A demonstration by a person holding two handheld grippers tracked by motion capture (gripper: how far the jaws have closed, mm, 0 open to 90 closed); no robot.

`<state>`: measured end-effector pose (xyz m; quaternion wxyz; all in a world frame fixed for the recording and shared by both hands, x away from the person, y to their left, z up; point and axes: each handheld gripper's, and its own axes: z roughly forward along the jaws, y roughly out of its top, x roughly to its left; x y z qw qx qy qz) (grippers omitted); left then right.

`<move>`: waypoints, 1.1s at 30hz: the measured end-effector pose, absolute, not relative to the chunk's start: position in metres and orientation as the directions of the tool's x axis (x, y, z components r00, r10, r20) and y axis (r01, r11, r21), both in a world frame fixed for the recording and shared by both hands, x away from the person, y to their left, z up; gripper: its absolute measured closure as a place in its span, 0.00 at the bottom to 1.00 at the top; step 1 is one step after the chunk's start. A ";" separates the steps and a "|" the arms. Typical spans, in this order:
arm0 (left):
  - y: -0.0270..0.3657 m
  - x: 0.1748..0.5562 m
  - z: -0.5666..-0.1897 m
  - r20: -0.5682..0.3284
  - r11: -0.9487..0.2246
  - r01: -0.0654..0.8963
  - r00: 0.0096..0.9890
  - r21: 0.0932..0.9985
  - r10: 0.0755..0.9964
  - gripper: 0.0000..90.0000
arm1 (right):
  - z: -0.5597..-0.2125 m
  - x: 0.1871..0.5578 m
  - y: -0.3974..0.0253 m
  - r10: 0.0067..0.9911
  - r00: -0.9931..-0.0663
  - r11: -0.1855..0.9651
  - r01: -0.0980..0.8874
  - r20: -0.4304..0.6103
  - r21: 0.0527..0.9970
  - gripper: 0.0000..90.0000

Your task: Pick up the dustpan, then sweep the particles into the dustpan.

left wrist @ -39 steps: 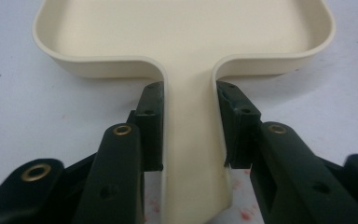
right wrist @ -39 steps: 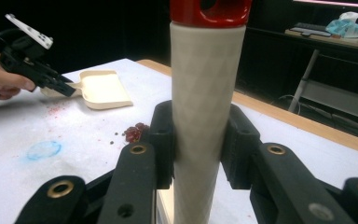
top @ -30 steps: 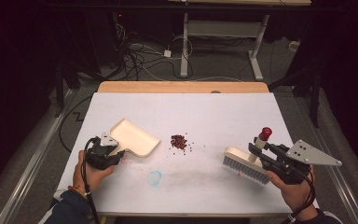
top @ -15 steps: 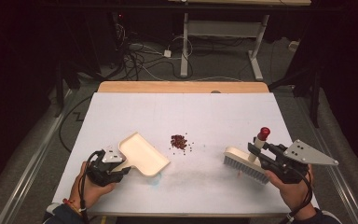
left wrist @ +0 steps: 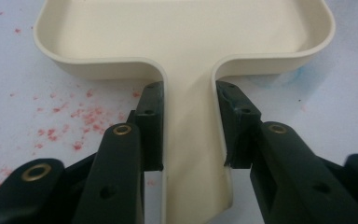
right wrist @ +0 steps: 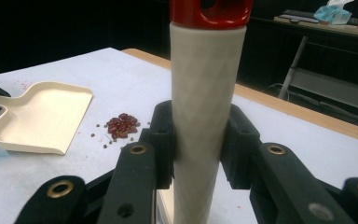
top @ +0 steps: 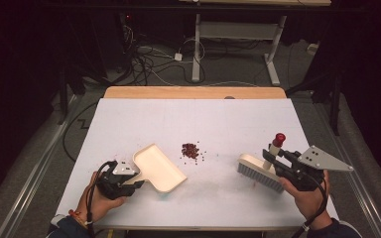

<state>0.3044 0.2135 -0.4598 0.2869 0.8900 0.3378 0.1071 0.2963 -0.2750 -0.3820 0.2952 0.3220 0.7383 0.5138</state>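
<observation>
A cream dustpan (top: 158,168) lies on the white table left of centre, its open mouth turned towards a small pile of red beans (top: 190,150). My left gripper (top: 129,181) is shut on the dustpan's flat handle; in the left gripper view the jaws clamp both sides of the handle (left wrist: 189,154), with the pan (left wrist: 186,37) ahead of them. At the right, my right gripper (top: 273,161) is shut on the upright cream handle (right wrist: 205,116) of a brush (top: 258,171) with a red cap, bristles on the table. The right gripper view has the beans (right wrist: 122,125) and dustpan (right wrist: 37,116) to the left.
A few stray beans lie scattered around the pile. Faint pink stains (left wrist: 60,130) mark the table beside the left gripper. The table's far edge is a wooden strip (top: 193,92). Beyond it, a desk frame (top: 228,29) and cables (top: 144,59) stand on the dark floor.
My left gripper has carried the dustpan towards the near edge and to the right, closer to the beans. The right gripper and brush have hardly moved.
</observation>
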 end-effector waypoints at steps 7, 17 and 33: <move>0.214 0.305 -0.464 -0.018 -0.609 0.540 0.757 0.581 0.653 0.71 | -0.382 0.297 -0.276 0.794 -0.597 0.262 0.166 -0.114 0.951 0.77; 0.213 0.304 -0.463 -0.018 -0.613 0.538 0.760 0.578 0.650 0.71 | -0.379 0.300 -0.278 0.805 -0.585 0.240 0.162 -0.103 0.957 0.77; 0.205 0.308 -0.465 -0.029 -0.626 0.538 0.771 0.565 0.636 0.71 | -0.366 0.348 -0.258 0.829 -0.546 0.218 0.122 -0.118 0.968 0.77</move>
